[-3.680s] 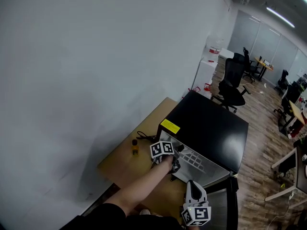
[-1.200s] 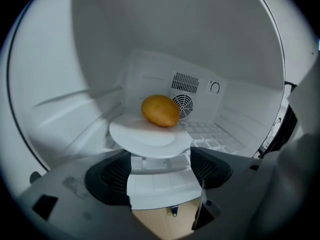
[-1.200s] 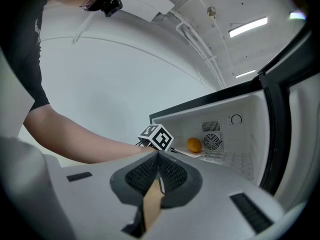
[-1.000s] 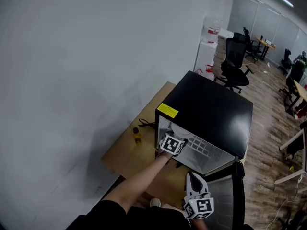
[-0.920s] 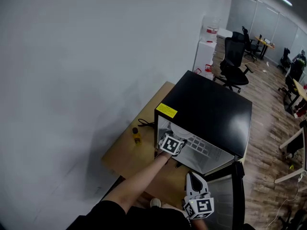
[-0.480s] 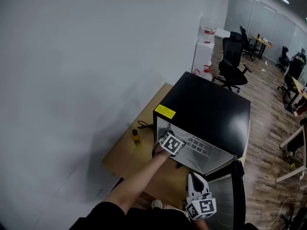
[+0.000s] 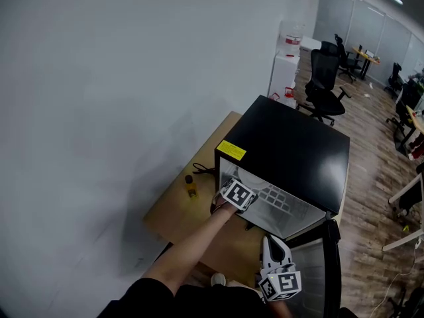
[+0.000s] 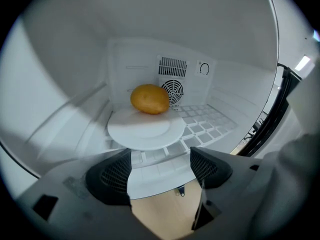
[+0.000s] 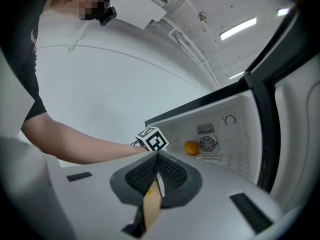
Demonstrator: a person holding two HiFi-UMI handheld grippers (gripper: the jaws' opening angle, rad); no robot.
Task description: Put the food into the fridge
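Starting at the left, a bare white wall runs beside a wooden table. One small yellow bottle stands on that table, left of the fridge. One black cable lies between the bottle and the fridge's corner.

The left gripper, held out on a bare arm, sits at the mouth of the black fridge. Its jaws stand apart and grip nothing; only the shelf's front edge and a strip of table show in the gap. Just past the jaws, one white plate rests on the white grid shelf. One round orange-yellow food item lies on the plate's far side, close to the back wall. Nothing stands between the jaws and the plate. Behind the food is one round fan grille, partly covered by it, with one slotted vent above and one dial to the right. One yellow label marks the fridge's top near its front left corner.

The right gripper hangs lower, in front of the fridge and just beside the open door. Its jaws are pressed together and hold nothing.

Farther right, beyond the fridge, one white cabinet stands against the wall. One black office chair is beside it on the wood flooring.
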